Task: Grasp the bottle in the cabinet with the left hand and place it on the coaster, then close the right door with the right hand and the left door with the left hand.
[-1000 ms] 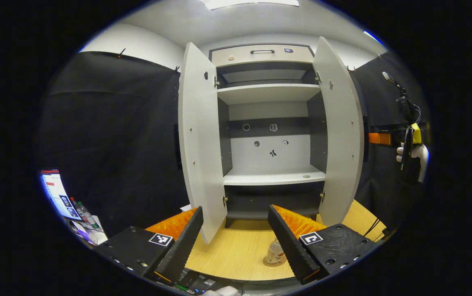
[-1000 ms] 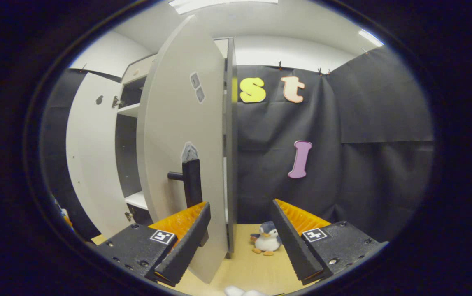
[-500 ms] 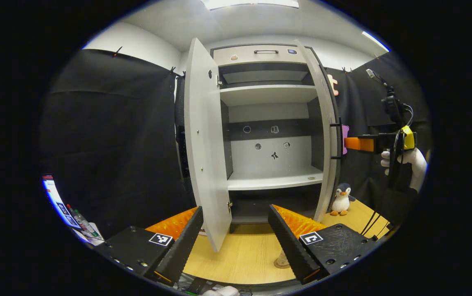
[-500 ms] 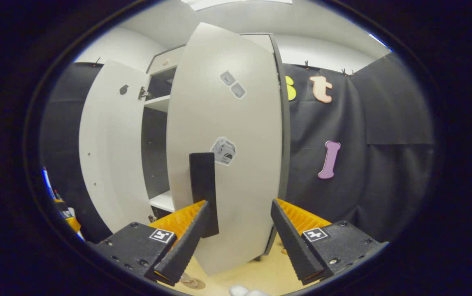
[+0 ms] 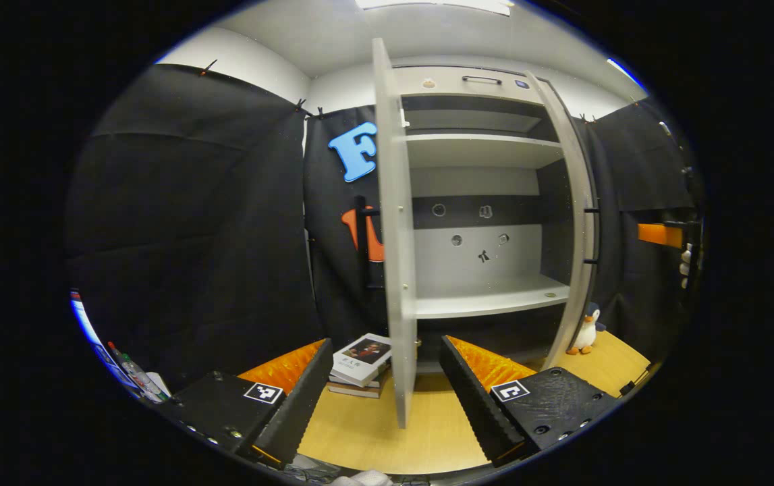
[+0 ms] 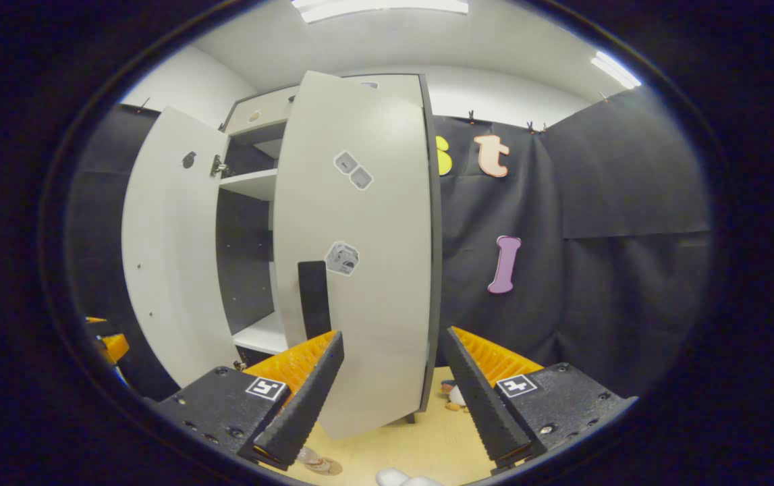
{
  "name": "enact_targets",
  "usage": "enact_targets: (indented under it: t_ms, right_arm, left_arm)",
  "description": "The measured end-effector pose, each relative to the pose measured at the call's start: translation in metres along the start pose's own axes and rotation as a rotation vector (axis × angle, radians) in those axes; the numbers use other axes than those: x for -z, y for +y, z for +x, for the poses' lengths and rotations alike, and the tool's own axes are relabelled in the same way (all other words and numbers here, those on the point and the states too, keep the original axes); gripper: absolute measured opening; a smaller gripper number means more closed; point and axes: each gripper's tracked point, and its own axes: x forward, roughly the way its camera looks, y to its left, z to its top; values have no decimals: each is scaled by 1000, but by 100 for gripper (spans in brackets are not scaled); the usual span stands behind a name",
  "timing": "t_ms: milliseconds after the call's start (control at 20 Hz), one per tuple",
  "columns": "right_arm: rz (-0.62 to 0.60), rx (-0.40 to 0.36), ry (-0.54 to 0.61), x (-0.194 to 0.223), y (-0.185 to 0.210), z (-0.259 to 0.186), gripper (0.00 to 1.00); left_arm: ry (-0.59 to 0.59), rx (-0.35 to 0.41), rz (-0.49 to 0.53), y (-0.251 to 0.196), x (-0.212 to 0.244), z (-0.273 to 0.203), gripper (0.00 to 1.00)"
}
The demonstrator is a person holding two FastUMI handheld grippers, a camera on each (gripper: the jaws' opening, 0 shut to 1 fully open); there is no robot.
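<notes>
Door-closing is judged to be the step in hand. The bottle [image 6: 309, 459] is seen at the bottom edge of the right gripper view, standing on the round coaster [image 6: 324, 466] on the tabletop in front of the cabinet [image 5: 488, 202]. The right door [image 6: 356, 256], a flat pale panel with a dark bar handle [image 6: 314, 300], is swung most of the way toward the cabinet but not flush. The right gripper [image 6: 393, 385] is spread wide and holds nothing; a further push on the panel is called for. The left door [image 5: 397, 256] is seen edge-on, standing straight out from the cabinet. The left gripper [image 5: 387, 388] is likewise wide open and empty. Shelves look smooth and matt; the tabletop shows a light wood grain.
</notes>
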Motion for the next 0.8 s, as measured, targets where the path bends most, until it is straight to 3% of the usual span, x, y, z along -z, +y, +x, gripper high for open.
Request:
enact_targets:
  t_ms: [50, 200, 300, 350, 500, 600, 750, 800]
  right_arm:
    - [-5, 8, 3, 4, 1, -9, 94]
    - [-12, 35, 24, 20, 5, -35, 98]
    - [-9, 50, 48, 33, 7, -49, 94]
    - [-7, 58, 60, 39, 7, -55, 98]
    - [8, 78, 90, 50, 6, -69, 94]
    - [15, 98, 95, 53, 2, -76, 98]
    - [29, 116, 105, 58, -6, -83, 94]
    - [34, 118, 109, 59, -6, -85, 98]
  left_arm:
    - [-10, -13, 0, 14, -5, 8, 96]
    - [-40, -51, 29, 52, -19, 35, 96]
    - [-66, -66, 52, 67, -30, 54, 96]
    - [-81, -68, 56, 71, -35, 62, 96]
    - [-92, -62, 45, 74, -40, 84, 96]
    - [-107, -58, 57, 73, -46, 94, 96]
    - [-126, -39, 74, 66, -55, 101, 96]
    - [-134, -36, 85, 64, -57, 101, 96]
